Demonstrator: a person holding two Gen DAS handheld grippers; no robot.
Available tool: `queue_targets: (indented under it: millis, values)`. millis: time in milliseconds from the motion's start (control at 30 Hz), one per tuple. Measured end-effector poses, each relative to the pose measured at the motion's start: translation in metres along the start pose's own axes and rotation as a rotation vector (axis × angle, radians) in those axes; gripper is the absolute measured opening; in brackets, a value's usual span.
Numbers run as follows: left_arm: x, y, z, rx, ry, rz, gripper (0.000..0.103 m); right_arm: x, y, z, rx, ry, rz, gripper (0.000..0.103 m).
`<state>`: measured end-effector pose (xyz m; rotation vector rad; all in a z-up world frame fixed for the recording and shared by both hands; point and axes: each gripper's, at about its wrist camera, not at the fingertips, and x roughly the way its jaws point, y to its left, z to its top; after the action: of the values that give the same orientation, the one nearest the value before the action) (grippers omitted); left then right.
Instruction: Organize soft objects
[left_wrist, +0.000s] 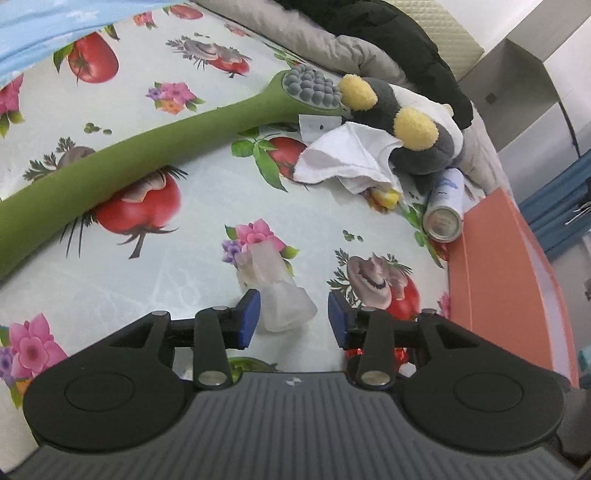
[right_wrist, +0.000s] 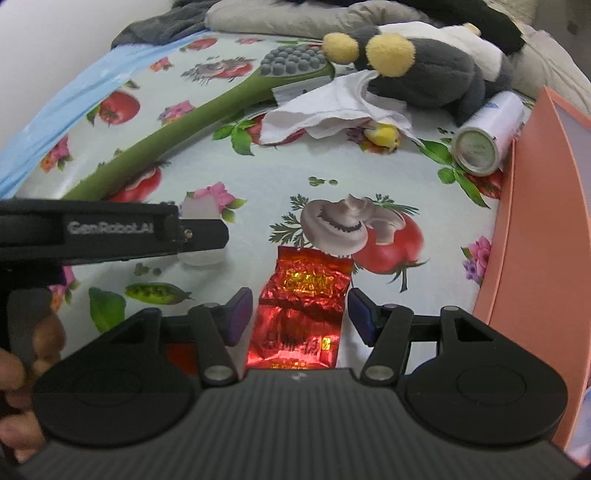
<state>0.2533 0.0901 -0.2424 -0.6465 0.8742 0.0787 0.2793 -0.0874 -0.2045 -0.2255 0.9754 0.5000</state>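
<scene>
Both tools gape, left (left_wrist: 293, 319) astride crumpled plastic (left_wrist: 280, 295), right (right_wrist: 299, 315) astride red foil packet (right_wrist: 299, 314), gripping neither.

A spray can (left_wrist: 445, 206) lies on its side at the far right of my flower-printed surface (left_wrist: 207, 206), just beside an orange tray (left_wrist: 509, 266). Far back, a black jacket (left_wrist: 402, 40) covers grey bedding (left_wrist: 354, 55).

Right gripper (right_wrist: 300, 314) open around red foil packet (right_wrist: 300, 317), floral tablecloth (right_wrist: 236, 177), green massager (right_wrist: 207, 110) beyond
</scene>
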Motion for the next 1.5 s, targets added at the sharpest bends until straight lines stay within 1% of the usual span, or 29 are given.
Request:
queue_targets:
  millis: [67, 167, 233, 300, 367, 400, 467, 600, 833, 1200, 1333, 1500]
  values:
    - [0.002, -0.004, -0.001, 0.009, -0.012, 0.023, 0.046, 0.000, -0.002, -0.003, 0.028, -0.010, 0.009, 0.066]
    - [0.006, -0.008, -0.003, 0.036, -0.023, 0.065, 0.044, 0.005, -0.002, -0.008, 0.044, -0.012, -0.005, 0.066]
    - [0.007, -0.012, -0.004, 0.052, -0.028, 0.081, 0.039, 0.009, -0.002, -0.013, 0.048, -0.015, -0.012, 0.066]
    - [0.008, -0.015, -0.005, 0.076, -0.027, 0.100, 0.034, 0.010, -0.001, -0.015, 0.041, -0.042, -0.023, 0.066]
    - [0.008, -0.016, -0.005, 0.087, -0.026, 0.104, 0.030, 0.010, -0.001, -0.015, 0.038, -0.060, -0.024, 0.064]
    - [0.007, -0.016, -0.005, 0.094, -0.028, 0.105, 0.027, 0.011, -0.001, -0.015, 0.037, -0.064, -0.023, 0.058]
    - [0.005, -0.017, -0.005, 0.107, -0.032, 0.102, 0.024, 0.011, -0.001, -0.014, 0.034, -0.072, -0.042, 0.058]
    - [-0.003, -0.018, -0.006, 0.130, -0.038, 0.099, 0.021, 0.002, -0.003, -0.013, 0.046, -0.092, -0.036, 0.057]
    - [-0.030, -0.021, -0.014, 0.156, -0.065, 0.076, 0.020, -0.027, -0.002, -0.019, 0.068, -0.120, -0.020, 0.057]
    - [-0.090, -0.027, -0.046, 0.203, -0.084, 0.040, 0.020, -0.083, 0.011, -0.044, 0.100, -0.177, 0.002, 0.057]
    - [-0.116, -0.032, -0.050, 0.218, -0.110, 0.021, 0.020, -0.111, 0.010, -0.044, 0.109, -0.222, 0.003, 0.057]
    - [-0.148, -0.044, -0.043, 0.245, -0.150, -0.014, 0.020, -0.146, 0.007, -0.038, 0.121, -0.291, -0.001, 0.057]
